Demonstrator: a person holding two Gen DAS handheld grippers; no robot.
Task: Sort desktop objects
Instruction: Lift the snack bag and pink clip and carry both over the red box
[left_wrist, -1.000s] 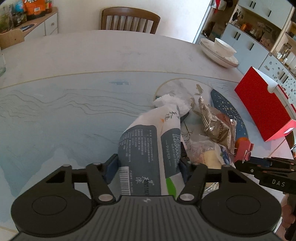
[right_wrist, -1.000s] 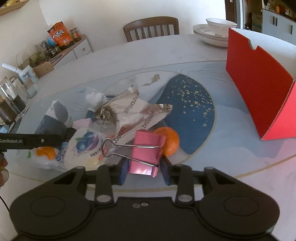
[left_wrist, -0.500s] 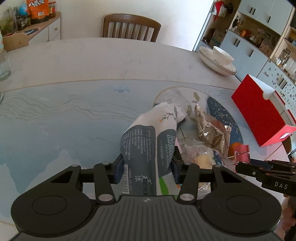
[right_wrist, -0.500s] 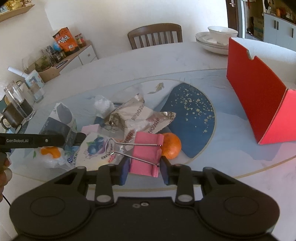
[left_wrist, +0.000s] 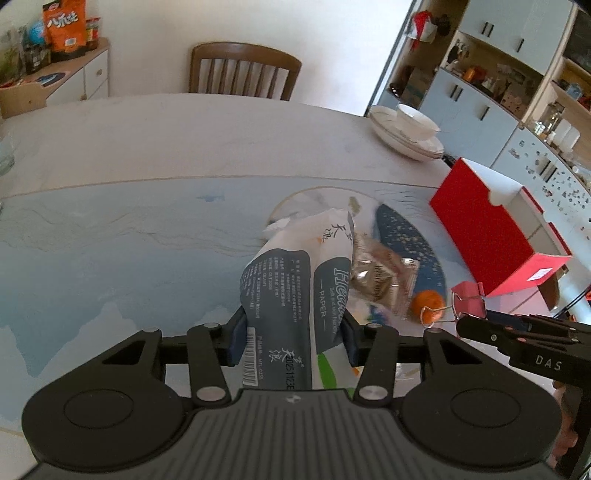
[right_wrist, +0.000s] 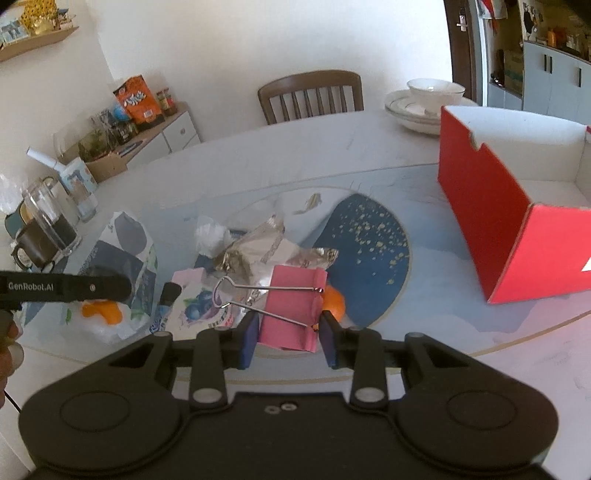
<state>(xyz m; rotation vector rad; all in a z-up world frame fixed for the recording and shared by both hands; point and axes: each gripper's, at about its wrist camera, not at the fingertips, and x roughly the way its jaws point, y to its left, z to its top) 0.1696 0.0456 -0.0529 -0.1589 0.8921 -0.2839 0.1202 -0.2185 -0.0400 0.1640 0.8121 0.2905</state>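
My left gripper is shut on a grey and white tissue pack and holds it above the table; the pack also shows in the right wrist view. My right gripper is shut on a pink binder clip, lifted over the pile; the clip also shows in the left wrist view. On the table lie a silver snack wrapper, an orange, a blueberry packet and crumpled tissue.
An open red box stands at the right on the table. Stacked white dishes sit at the far edge beside a wooden chair. Glass cups stand at the left. A blue round mat lies under the pile.
Both grippers have risen and pulled back from the pile. The tissue pack lifted with the left gripper, the pink clip with the right.
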